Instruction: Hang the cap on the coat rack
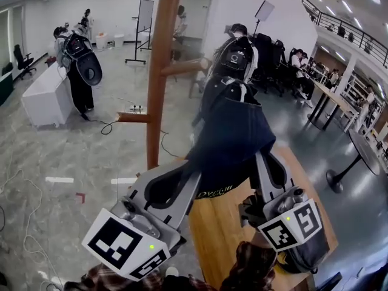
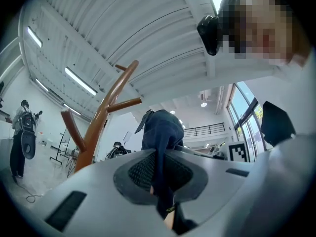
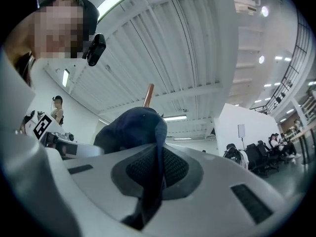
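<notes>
The left gripper (image 1: 185,183) and the right gripper (image 1: 267,165) are each pinching the blue cap (image 1: 233,132) tight. These 2 are holding it up beside the coat rack (image 1: 159,71). It is not hanging on a peg (image 1: 185,67) yet (that part is left).

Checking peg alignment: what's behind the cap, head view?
The cap, pinched by the left gripper and right gripper, is right of the coat rack; one peg ends near its top. A person shows above it; that person's lower body and the floor are covered.
</notes>
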